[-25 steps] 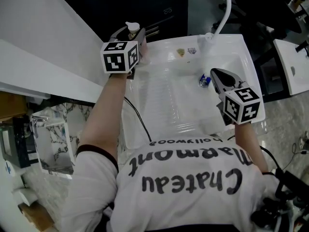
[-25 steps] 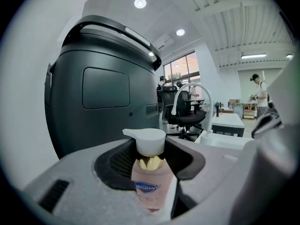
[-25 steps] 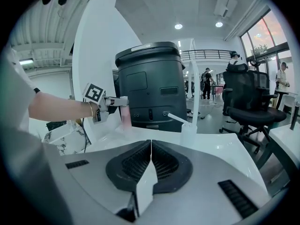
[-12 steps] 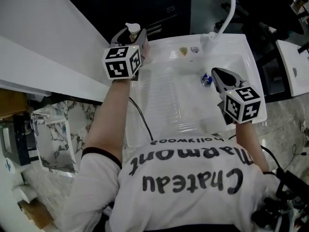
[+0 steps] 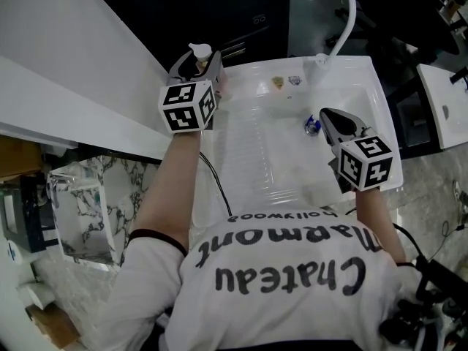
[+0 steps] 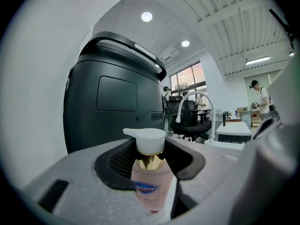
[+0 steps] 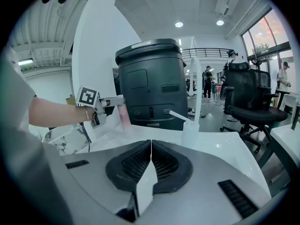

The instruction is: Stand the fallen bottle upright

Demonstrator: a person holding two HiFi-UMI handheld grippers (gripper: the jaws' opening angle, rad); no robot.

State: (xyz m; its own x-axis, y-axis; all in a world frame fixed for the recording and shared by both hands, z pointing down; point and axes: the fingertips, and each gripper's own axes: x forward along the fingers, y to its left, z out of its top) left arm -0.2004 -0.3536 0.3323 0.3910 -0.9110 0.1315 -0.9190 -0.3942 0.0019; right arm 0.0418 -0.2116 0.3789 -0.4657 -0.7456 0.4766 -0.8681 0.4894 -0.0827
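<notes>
- Far left first: the left gripper [image 5: 198, 67] is at the back left corner of the sink [image 5: 374, 97], its marker cube [image 5: 188, 107] facing up.
- And it's got the bottle [image 6: 149, 187]! The jaws are clamped on the pink body from either side, with the white pump head [image 6: 146, 138] and gold collar standing clear above them.
- The bottle is upright in that grip, spout pointing away from the sink's basin. From the right gripper view its base sits low against the sink's back left rim, though whether it touches the rim I cannot tell.
- Moving across: a big dark bin [image 6: 108, 102] looms just behind the sink, right behind the bottle.
- Next, the ribbed draining board [image 5: 256, 148] fills the left half of the sink, white and bare.
- Two small stickers [image 5: 278, 81] sit on the sink's back rim, about midway along.
- Then a small blue and white object [image 5: 312, 123] lies down in the sink's basin, too small to make out.
- The white faucet [image 7: 197, 95] rises from the sink's back rim and arcs up high above it.
- Over to the right: the right gripper [image 5: 327, 113] hovers above the basin on the sink's right side, well apart from the bottle.
- Its jaws are pressed together with nothing between them.
</notes>
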